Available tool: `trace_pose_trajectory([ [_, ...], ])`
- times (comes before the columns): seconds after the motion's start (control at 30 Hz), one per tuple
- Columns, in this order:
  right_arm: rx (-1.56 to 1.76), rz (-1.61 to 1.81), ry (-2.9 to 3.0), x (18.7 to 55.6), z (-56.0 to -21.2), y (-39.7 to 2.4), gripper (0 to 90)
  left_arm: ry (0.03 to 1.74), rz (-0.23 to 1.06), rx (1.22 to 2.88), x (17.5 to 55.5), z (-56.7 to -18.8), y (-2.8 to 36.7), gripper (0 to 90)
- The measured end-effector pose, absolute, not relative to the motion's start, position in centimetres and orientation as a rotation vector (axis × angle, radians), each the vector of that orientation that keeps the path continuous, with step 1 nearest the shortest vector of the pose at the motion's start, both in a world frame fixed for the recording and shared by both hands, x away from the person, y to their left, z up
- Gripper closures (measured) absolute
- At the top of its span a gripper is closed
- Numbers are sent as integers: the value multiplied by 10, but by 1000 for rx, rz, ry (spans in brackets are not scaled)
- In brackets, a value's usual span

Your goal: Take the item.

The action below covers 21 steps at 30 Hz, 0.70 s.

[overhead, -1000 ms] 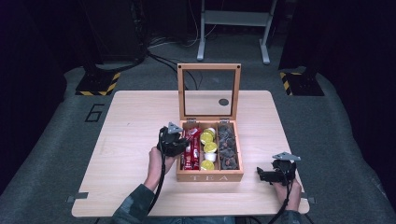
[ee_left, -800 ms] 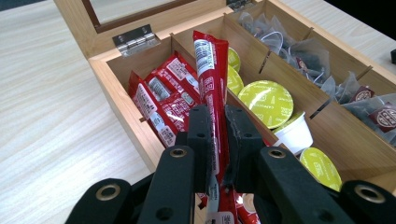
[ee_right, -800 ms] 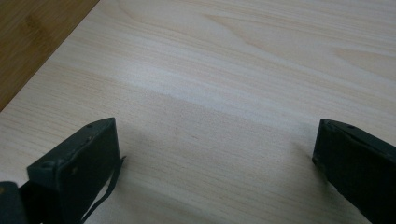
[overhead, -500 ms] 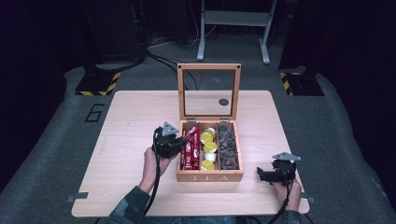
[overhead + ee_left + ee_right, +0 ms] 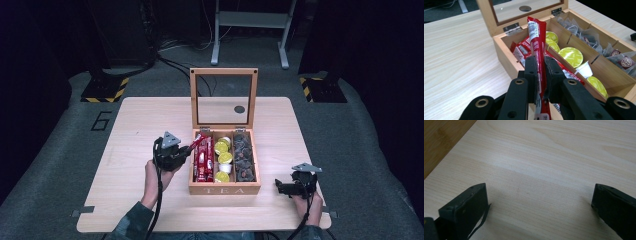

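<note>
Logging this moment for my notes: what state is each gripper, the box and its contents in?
Left gripper: shut on red stick packet, held tilted over the box.
Right gripper: open, over bare table.
Tea box: lid upright, open.
Yellow-lidded pods: in middle compartment.
Tea bags: in far compartment.

Red sachet's [image 5: 537, 37] lower end (behind the left tool [image 5: 540, 75]) hidden.

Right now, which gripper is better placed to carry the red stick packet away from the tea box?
Left gripper: it already clamps the red stick packet. Right gripper rests open beside the tea box.
</note>
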State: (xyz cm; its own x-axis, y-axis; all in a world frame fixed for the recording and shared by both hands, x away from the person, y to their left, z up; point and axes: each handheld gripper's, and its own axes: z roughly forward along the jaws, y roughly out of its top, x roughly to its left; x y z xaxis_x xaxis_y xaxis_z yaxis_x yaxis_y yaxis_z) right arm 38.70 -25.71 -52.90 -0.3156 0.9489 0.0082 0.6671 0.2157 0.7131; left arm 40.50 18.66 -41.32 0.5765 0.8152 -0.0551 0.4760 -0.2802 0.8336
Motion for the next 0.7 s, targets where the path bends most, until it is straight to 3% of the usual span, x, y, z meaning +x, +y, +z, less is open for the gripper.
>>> trace_pose_trajectory([
  [0.7,1494,873,2058,387,-529,-257,6,1098,580,1876,400,-408,230,809],
])
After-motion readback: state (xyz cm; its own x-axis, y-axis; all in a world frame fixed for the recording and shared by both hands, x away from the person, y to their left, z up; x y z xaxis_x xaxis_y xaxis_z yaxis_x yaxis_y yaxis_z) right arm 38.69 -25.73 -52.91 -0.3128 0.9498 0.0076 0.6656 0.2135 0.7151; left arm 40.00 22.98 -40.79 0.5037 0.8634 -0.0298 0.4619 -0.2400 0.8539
